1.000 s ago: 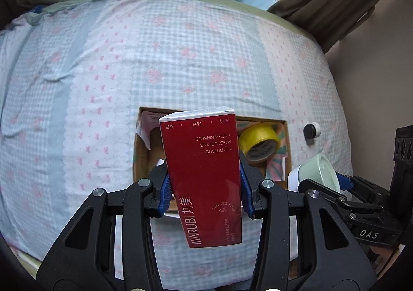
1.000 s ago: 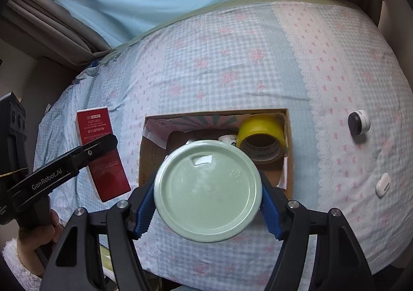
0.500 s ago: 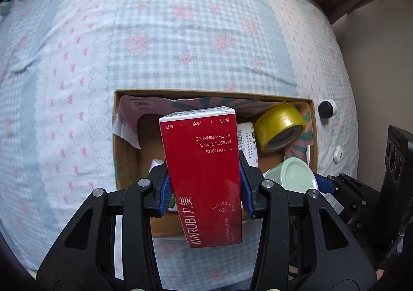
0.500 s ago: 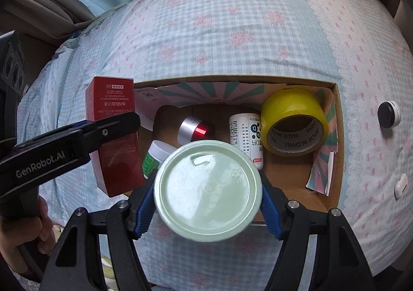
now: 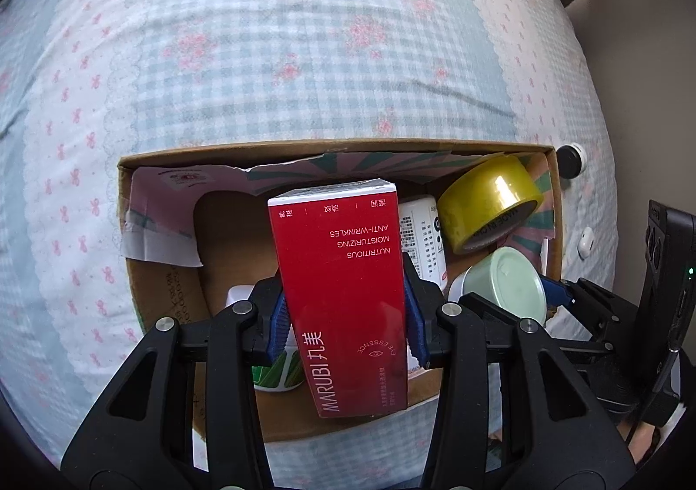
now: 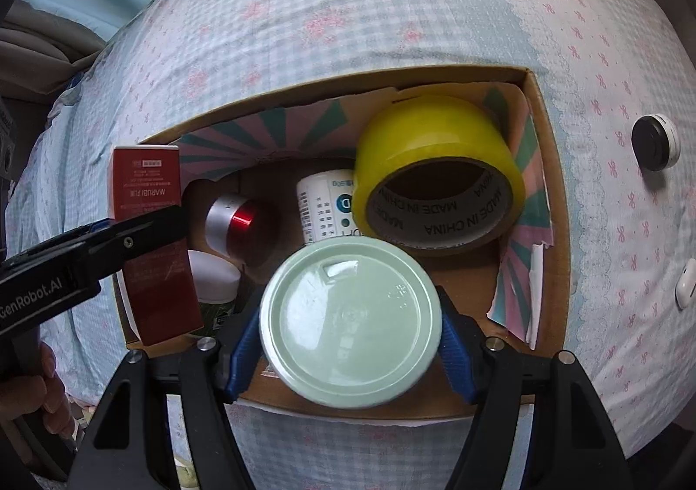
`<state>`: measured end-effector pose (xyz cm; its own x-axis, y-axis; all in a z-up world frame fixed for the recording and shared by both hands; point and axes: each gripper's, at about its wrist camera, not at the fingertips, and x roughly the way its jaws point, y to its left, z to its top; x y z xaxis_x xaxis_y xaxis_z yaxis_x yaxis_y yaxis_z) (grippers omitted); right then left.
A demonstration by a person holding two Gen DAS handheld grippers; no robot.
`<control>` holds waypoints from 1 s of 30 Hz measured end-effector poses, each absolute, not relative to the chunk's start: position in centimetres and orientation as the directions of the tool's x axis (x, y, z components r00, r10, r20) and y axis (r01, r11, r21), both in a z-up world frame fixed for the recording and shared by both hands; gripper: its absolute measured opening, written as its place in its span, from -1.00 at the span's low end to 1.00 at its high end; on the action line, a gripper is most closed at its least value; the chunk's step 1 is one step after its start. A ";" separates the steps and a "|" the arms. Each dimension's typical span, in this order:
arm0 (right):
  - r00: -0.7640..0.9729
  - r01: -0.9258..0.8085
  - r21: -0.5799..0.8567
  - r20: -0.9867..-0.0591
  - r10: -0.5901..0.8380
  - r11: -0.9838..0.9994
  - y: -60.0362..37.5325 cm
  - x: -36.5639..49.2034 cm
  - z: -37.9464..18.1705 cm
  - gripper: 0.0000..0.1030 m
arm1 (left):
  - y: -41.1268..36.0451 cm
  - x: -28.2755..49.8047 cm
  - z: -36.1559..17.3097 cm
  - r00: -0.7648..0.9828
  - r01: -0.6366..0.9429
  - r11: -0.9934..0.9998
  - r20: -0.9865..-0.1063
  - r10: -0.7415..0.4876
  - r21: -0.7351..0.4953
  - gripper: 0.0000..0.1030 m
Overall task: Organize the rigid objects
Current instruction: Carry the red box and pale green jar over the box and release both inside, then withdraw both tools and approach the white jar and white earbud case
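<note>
2 handheld grippers are hovering over an open cardboard box (image 6: 552, 203) sitting on a bed covered in a soft blue gingham sheet with pink flowers (image 5: 304, 33). The left gripper (image 5: 346, 320) is holding a tall, glossy red skincare carton (image 5: 343, 294), jaws clenched on its 2 narrow sides, above the box's left half. The right gripper (image 6: 348, 342) is grasping a round jar with a smooth, pale green lid (image 6: 350, 322), jaws pressed against its rim, over the near right part. Inside are lying a shiny yellow tape roll (image 6: 435, 172), a white labelled bottle (image 6: 322, 203), a red-and-silver cylinder (image 6: 232, 220) and a white-capped green tub (image 6: 215, 281). Lowering each item into bare cardboard floor before releasing would likely avoid knocking these.
</note>
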<state>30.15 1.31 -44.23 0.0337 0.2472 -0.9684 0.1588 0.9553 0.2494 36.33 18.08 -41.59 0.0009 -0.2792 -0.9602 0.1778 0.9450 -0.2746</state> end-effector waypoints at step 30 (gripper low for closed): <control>0.212 0.087 0.242 -0.952 0.219 0.966 -0.3 24.7 -35.7 1.00 | 21.6 29.7 -30.5 0.200 0.158 0.960 -0.945 -0.259 -0.230 1.00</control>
